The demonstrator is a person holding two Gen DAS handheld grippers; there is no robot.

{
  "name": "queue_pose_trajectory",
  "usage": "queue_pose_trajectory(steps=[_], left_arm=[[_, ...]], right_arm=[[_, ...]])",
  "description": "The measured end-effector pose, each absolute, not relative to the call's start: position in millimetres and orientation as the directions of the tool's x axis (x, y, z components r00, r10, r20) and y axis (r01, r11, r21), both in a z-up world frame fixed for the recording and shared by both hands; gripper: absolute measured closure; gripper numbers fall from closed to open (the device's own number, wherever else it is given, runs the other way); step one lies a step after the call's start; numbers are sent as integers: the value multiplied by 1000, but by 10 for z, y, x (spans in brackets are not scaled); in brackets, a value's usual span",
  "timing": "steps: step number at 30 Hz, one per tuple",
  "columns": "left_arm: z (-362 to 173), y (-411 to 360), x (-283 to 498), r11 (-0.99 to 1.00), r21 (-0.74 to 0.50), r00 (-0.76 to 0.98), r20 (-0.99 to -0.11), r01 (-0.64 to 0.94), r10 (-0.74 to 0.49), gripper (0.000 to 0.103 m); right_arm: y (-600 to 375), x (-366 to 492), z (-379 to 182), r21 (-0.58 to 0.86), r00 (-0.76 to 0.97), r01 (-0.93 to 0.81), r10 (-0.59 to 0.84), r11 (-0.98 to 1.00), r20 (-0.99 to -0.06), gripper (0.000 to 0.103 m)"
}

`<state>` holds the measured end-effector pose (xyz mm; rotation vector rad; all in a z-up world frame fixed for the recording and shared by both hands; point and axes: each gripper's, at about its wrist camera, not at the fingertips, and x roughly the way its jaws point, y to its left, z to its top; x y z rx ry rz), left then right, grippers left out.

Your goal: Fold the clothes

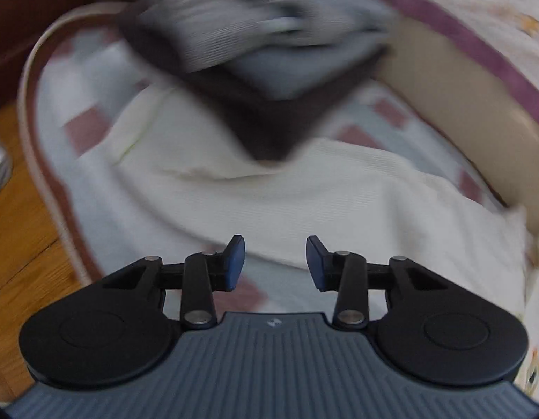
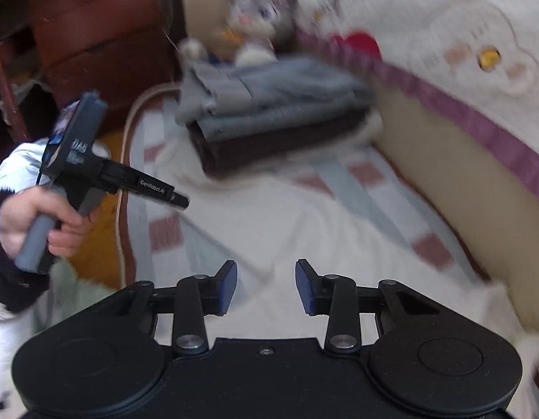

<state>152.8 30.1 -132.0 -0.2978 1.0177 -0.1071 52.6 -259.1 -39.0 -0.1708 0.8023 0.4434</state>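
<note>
A cream-white garment (image 1: pixel 304 195) lies spread on a mat with pale blue stripes and reddish squares (image 1: pixel 88 129). Behind it sits a pile of folded grey and dark clothes (image 1: pixel 255 56), which also shows as the folded pile (image 2: pixel 269 111) in the right wrist view. My left gripper (image 1: pixel 275 262) hangs over the near edge of the white garment, jaws apart, nothing between the blue pads. My right gripper (image 2: pixel 266 288) is over the white garment (image 2: pixel 304 223) too, jaws apart and empty. The left tool (image 2: pixel 95 171) appears at the left, held in a person's hand (image 2: pixel 32 223).
A bed with a white and purple cartoon blanket (image 2: pixel 461 70) and a beige side (image 2: pixel 461 188) runs along the right. A dark wooden dresser (image 2: pixel 95 28) and a plush toy (image 2: pixel 259 17) stand at the back. Wooden floor (image 1: pixel 21 244) lies left of the mat.
</note>
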Motion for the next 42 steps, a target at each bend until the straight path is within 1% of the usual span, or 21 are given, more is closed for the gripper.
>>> queue_pose_trajectory(steps=[2, 4, 6, 9, 12, 16, 18, 20, 21, 22, 25, 28, 30, 33, 34, 35, 37, 38, 40, 42], left_arm=[[-1419, 556, 1618, 932, -340, 535, -814, -126, -224, 65], [-1504, 700, 1675, 931, -319, 555, -814, -177, -173, 60], [-1590, 840, 1724, 926, -303, 570, -812, -227, -126, 59], [-1746, 974, 1756, 908, -324, 560, -819, -267, -127, 58], [-1880, 1003, 1827, 898, -344, 545, -825, -275, -149, 55], [-1948, 804, 1985, 925, -286, 599, -796, -249, -85, 39], [-1993, 693, 2040, 945, -236, 625, -780, -228, -44, 37], [-2030, 597, 2045, 962, -179, 653, -758, -209, 1, 44], [-2034, 561, 2038, 969, -149, 666, -746, -197, 20, 79], [-2033, 536, 2034, 976, -122, 673, -739, -179, 31, 96], [-1887, 568, 1974, 975, -107, 721, -690, -196, 69, 96], [-1570, 589, 1887, 976, -40, 800, -580, -216, 153, 96], [-1476, 651, 1882, 974, -75, 818, -559, -213, 136, 96], [-1512, 699, 1914, 969, -92, 810, -569, -230, 138, 96], [-1541, 701, 1925, 967, -90, 804, -577, -237, 143, 96], [-1563, 712, 1943, 964, -96, 801, -581, -246, 147, 96], [-1577, 720, 1942, 960, -112, 796, -587, -258, 145, 96], [-1583, 729, 1947, 957, -120, 794, -591, -263, 144, 96], [-1589, 765, 1966, 954, -133, 796, -588, -268, 142, 96], [-1572, 778, 1949, 952, -134, 805, -574, -275, 152, 96]], right_arm=[[-2528, 676, -646, 31, 599, -432, 312, 901, -737, 62], [-2481, 833, -905, 72, 571, -394, 306, 916, -761, 62], [-2439, 967, -1123, 109, 542, -355, 300, 928, -785, 62], [-2411, 1079, -1292, 163, 508, -316, 312, 935, -803, 61], [-2409, 1075, -1370, 178, 486, -301, 311, 937, -817, 53], [-2398, 1099, -1505, 178, 494, -257, 288, 950, -820, 42], [-2440, 1074, -1566, 182, 502, -212, 267, 960, -823, 42], [-2495, 1039, -1632, 196, 500, -175, 259, 965, -826, 42], [-2512, 1021, -1668, 195, 499, -164, 252, 967, -829, 42], [-2528, 1002, -1703, 194, 497, -153, 245, 969, -832, 42], [-2551, 948, -1775, 228, 493, -119, 256, 966, -832, 42], [-2534, 830, -1786, 281, 493, -95, 290, 955, -820, 42], [-2486, 730, -1808, 304, 469, -87, 308, 949, -828, 42], [-2365, 626, -1855, 326, 438, -106, 339, 939, -833, 40], [-2316, 607, -1866, 326, 434, -115, 342, 938, -833, 37], [-2256, 606, -1871, 309, 436, -128, 333, 943, -836, 33], [-2110, 613, -1869, 254, 430, -183, 310, 950, -848, 32], [-2037, 617, -1868, 226, 427, -210, 298, 951, -854, 35], [-1947, 554, -1873, 288, 398, -229, 360, 930, -844, 43], [-1857, 466, -1884, 337, 378, -240, 407, 910, -831, 43]])
